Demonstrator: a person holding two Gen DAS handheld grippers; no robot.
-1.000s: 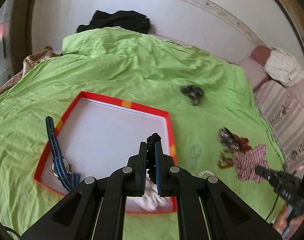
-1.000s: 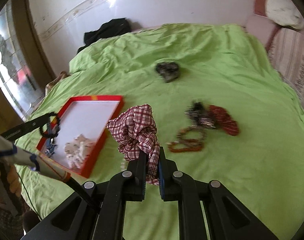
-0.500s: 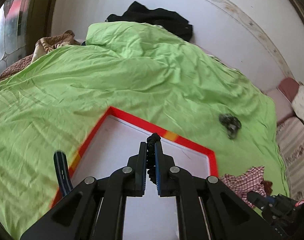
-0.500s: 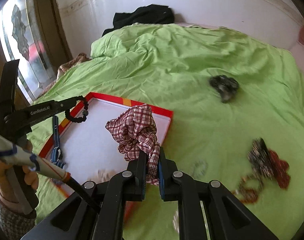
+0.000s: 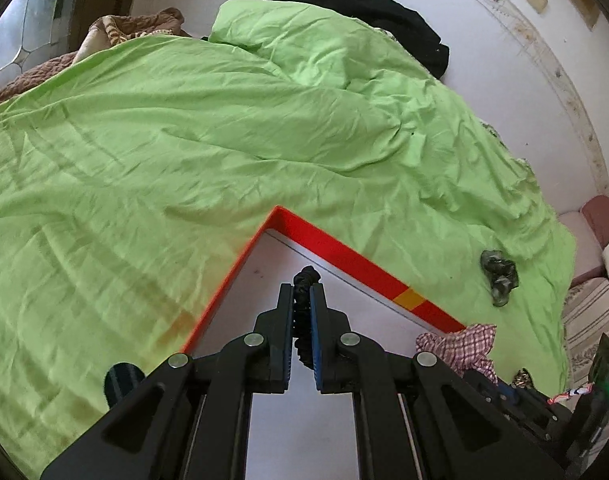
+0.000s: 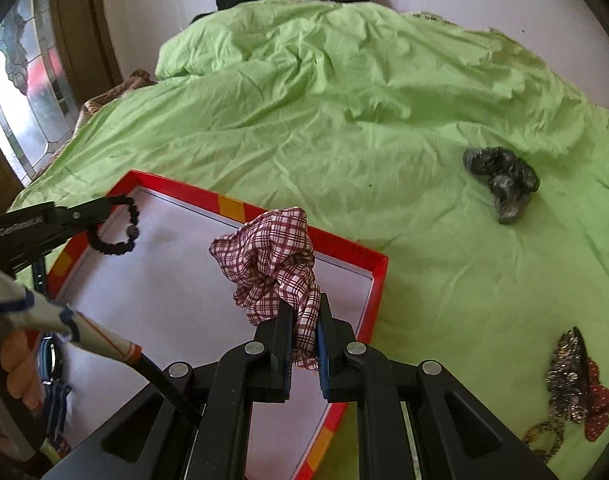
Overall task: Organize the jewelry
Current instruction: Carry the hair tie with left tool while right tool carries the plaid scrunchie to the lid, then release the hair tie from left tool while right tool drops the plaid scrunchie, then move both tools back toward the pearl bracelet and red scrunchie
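A red-rimmed tray (image 5: pixel 344 258) with a white floor lies on the green bedsheet; it also shows in the right wrist view (image 6: pixel 378 276). My left gripper (image 5: pixel 302 294) is shut on a black beaded bracelet (image 5: pixel 304 276) and holds it over the tray's far corner; the bracelet hangs as a loop in the right wrist view (image 6: pixel 116 236). My right gripper (image 6: pixel 304 312) is shut on a red-and-white checked scrunchie (image 6: pixel 272 256) above the tray's right side. The scrunchie also shows in the left wrist view (image 5: pixel 460 344).
A dark scrunchie (image 6: pixel 500 180) lies on the sheet to the right. A sequined and red hair piece (image 6: pixel 576 388) and a brown bead bracelet (image 6: pixel 540 436) lie at the lower right. A blue striped watch (image 6: pixel 54 376) lies in the tray's near left. Black clothing (image 5: pixel 376 12) lies at the wall.
Both grippers have moved left and forward over the tray, each still holding its item. The left one now sits over the tray's far corner; the right has come from the sheet to above the tray.
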